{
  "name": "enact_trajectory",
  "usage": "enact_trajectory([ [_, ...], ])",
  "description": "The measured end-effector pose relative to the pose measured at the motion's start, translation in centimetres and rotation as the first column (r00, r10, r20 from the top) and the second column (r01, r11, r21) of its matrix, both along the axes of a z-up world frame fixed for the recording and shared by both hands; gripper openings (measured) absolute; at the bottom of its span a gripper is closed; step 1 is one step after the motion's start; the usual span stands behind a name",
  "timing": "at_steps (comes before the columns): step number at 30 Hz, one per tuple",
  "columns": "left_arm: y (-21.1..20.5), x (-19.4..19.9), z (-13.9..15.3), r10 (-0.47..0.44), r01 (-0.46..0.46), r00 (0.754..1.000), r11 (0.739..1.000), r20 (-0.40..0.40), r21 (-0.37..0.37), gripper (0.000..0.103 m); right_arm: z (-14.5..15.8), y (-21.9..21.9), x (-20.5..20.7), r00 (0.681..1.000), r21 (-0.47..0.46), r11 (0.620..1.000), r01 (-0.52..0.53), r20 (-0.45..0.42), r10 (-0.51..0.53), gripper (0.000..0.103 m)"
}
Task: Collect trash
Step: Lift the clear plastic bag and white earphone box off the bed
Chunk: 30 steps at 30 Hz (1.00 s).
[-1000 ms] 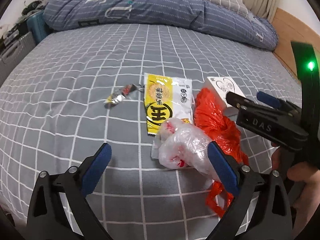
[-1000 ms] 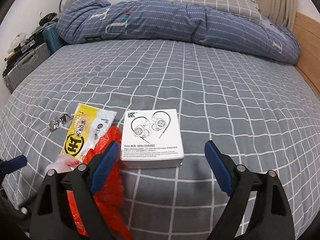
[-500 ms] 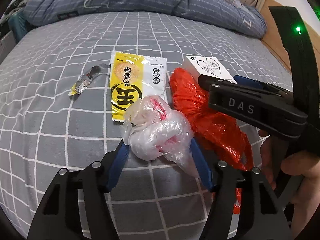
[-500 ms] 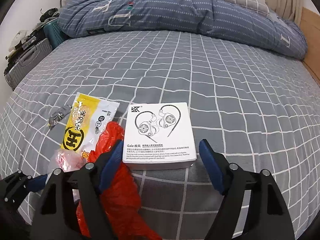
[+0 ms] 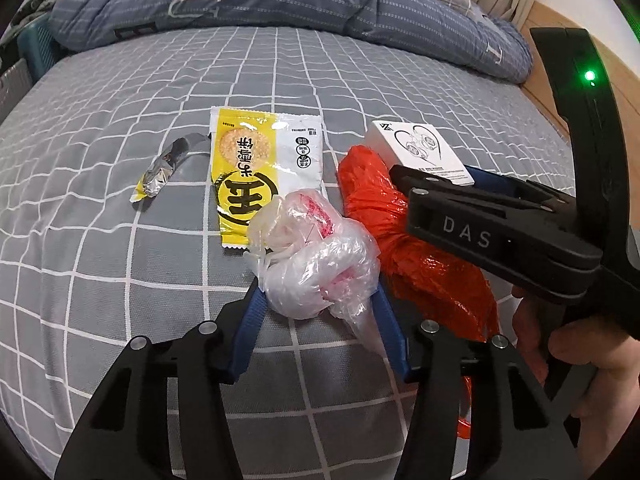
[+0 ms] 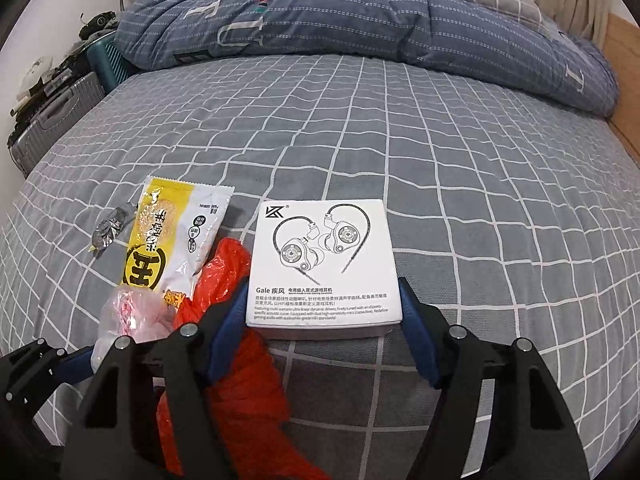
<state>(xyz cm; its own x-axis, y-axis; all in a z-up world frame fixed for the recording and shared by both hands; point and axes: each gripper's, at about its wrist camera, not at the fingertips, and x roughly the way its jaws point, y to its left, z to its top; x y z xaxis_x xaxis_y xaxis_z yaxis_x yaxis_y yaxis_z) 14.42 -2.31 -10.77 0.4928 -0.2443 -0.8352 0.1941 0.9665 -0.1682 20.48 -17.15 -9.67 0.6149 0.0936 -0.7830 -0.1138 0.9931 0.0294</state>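
Both claws tilt steeply down. Left gripper [image 5: 318,300] is closing, pads against the clear plastic bag [image 5: 316,264]. Right gripper [image 6: 324,316] is closing around the white box [image 6: 322,264].

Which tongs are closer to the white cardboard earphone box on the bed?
Right. The right tongs straddle the white cardboard earphone box, jaws closing on its sides. The left tongs sit further away, closing around the crumpled clear plastic bag, beyond the red plastic bag.

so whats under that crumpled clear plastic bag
The clear plastic bag overlaps the yellow snack wrapper's near corner and touches the orange bag. What lies directly beneath it is covered.
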Motion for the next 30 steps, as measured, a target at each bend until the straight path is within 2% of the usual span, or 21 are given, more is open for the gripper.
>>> enact_trajectory([
  [10,0.5,-0.3,1.1,0.016,-0.016,0.999,1.0,0.033,0.011,0.05,0.9,0.0,-0.4,1.0,0.006,1.0,0.009,0.028,-0.009,0.067],
  [30,2.3,-2.1,5.1,0.052,-0.055,0.992,0.998,0.115,0.018,0.05,4.8,-0.7,-3.7,0.989,-0.013,0.998,0.056,0.134,-0.054,0.067],
])
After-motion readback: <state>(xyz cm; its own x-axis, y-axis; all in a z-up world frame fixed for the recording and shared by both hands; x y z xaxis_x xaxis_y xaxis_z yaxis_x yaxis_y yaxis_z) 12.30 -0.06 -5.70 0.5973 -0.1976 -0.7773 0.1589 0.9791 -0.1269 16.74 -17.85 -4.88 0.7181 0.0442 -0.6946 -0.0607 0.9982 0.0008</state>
